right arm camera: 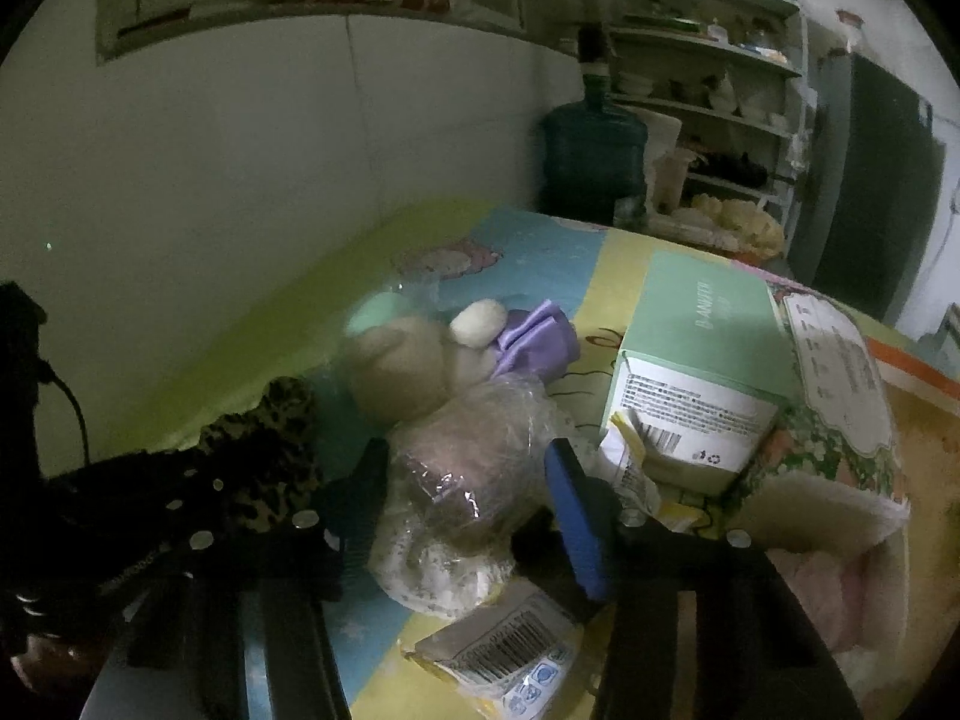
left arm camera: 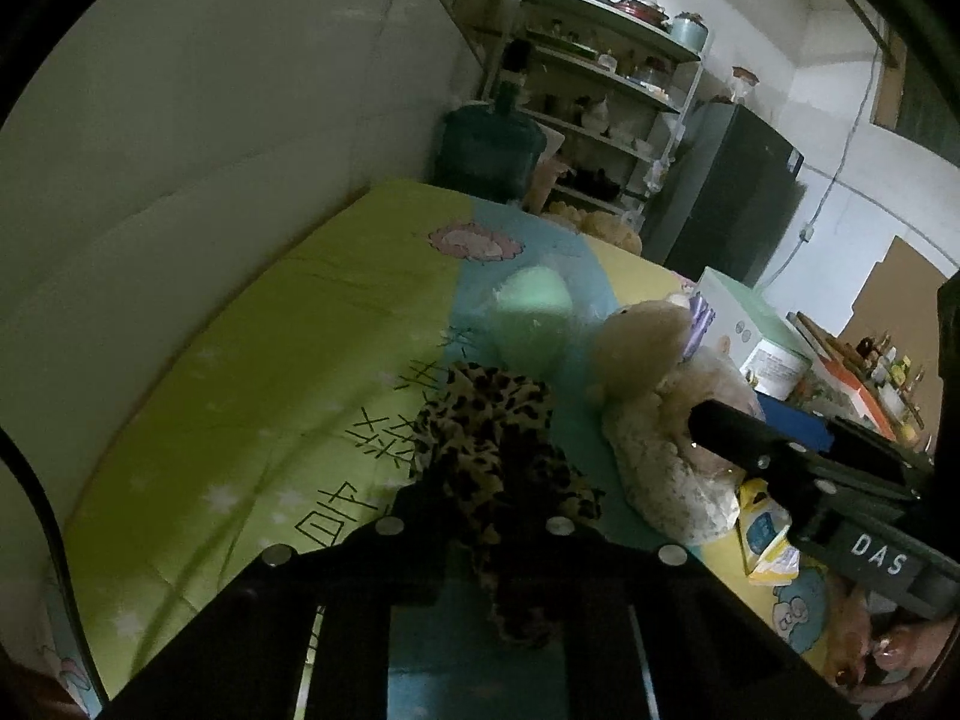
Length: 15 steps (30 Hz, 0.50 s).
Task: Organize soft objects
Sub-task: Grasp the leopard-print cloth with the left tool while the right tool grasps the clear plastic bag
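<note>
The leopard-print soft cloth [left arm camera: 492, 450] lies bunched on the bed sheet [left arm camera: 252, 360], on the border of its green and blue panels, and the left claw [left arm camera: 480, 531] is clamped on its near end, the fabric spilling out between and beneath the jaws. Just beside it to the right sits a cream plush toy [right arm camera: 396, 366] with a purple bow [right arm camera: 534, 336], its lower body wrapped in crinkled clear plastic [right arm camera: 480, 432]; the right claw [right arm camera: 465, 480] straddles that wrapped body with a dark finger on one side and a blue pad on the other, but in the dim light I cannot tell whether the pads press on it. Behind the toy a pale green round soft thing [left arm camera: 531, 312] rests on the blue panel. To the right a mint-green box [right arm camera: 702, 354] crowds the toy, its printed side label and barcode too small to read, and a floral-printed package [right arm camera: 840, 396] leans against it. A yellow packet [right arm camera: 510, 654] with a barcode lies near the right claw. Black hand-drawn characters run across the sheet by the cloth, not legible here. The right tool's body carries the letters "DAS" [left arm camera: 877, 553]. Beyond the bed stand a blue water jug [left arm camera: 489, 150], a loaded shelf rack [left arm camera: 606, 96] and a dark fridge [left arm camera: 732, 192].
</note>
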### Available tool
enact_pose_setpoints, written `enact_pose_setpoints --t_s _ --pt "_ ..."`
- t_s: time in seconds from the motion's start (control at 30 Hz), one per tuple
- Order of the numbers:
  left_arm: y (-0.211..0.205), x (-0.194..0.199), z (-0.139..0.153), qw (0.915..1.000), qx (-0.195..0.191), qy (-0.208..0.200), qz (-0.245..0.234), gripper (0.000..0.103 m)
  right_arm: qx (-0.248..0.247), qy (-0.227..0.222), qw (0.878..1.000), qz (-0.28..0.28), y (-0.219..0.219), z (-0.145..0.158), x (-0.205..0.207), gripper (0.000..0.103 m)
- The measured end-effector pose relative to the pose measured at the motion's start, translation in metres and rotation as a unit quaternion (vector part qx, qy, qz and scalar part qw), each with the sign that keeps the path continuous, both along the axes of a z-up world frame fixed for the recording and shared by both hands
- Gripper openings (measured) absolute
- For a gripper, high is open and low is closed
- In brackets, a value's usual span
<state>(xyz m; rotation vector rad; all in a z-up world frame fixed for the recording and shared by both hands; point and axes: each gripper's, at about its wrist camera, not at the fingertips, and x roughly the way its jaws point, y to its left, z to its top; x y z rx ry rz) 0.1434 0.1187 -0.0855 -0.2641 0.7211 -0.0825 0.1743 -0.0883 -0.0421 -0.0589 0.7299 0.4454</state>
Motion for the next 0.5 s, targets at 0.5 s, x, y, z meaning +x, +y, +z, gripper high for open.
enact_pose_setpoints --t_s 0.5 --pt "-0.007 -0.012 0.037 0.9986 0.014 -0.05 -0.002 0.014 0.046 -0.036 0.998 0.02 -0.015 0.038 -0.018 0.049"
